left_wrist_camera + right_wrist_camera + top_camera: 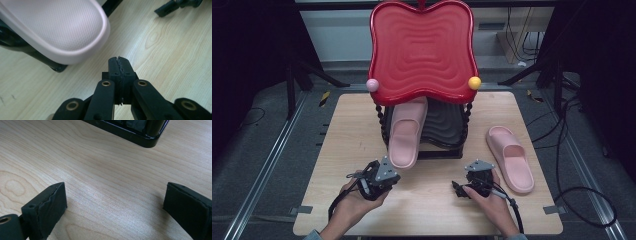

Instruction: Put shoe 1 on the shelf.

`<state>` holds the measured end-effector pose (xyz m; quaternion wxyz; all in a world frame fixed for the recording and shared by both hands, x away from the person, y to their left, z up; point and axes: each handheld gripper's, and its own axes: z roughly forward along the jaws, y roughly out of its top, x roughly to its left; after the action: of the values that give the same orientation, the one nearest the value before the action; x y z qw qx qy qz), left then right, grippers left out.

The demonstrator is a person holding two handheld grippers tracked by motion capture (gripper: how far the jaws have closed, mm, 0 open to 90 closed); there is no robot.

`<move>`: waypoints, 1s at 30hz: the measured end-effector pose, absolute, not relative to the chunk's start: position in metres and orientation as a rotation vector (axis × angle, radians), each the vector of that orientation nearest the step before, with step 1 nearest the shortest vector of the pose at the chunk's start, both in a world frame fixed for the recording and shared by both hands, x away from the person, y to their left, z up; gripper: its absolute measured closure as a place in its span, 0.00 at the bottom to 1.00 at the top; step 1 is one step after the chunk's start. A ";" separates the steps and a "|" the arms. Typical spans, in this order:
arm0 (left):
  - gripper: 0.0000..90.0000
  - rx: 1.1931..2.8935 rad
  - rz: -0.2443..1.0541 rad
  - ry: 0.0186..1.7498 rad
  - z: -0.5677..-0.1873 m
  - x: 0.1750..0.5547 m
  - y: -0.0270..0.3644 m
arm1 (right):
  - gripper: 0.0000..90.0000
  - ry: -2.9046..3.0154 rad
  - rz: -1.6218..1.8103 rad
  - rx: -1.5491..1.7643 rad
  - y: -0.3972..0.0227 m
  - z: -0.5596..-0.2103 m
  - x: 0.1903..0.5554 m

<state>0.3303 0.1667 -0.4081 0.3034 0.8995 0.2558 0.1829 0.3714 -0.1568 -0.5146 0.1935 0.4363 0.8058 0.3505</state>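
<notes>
The left claw (362, 176) sits at about 7 o'clock on the wooden worktop (337, 150), its jaws pressed flat together with nothing between them, as the left gripper view shows. Just past it, toward 12 o'clock, lies a pink slipper (406, 135) on the lower tier of a black stand (447, 127), its heel end hanging over the stand's front edge. The slipper's toe end is hidden under the red wavy tray (422, 50) that tops the stand. In the left gripper view the slipper (55, 27) is cut off at the top and left edges, and the stand beneath it shows as a dark sliver.

The right claw (458, 190) rests at about 5 o'clock, jaws standing wide apart over bare wood, holding nothing. A second pink slipper (511, 157) lies flat on the worktop at about 3 o'clock, just beside the right hand (489, 202). In the right gripper view a black corner of the stand's base (147, 141) is cut off at the top.

A pink ball (372, 84) and a yellow ball (474, 82) sit at the tray's lower corners. No brand, label or writing can be made out anywhere.
</notes>
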 end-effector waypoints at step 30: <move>1.00 2.328 0.462 0.723 -0.412 0.370 0.152 | 0.06 2.260 0.982 1.221 -0.157 -0.515 0.372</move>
<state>0.3703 0.1521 -0.4115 0.3241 0.8876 0.2758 0.1761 0.3716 -0.1568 -0.5145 0.1944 0.4356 0.8061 0.3503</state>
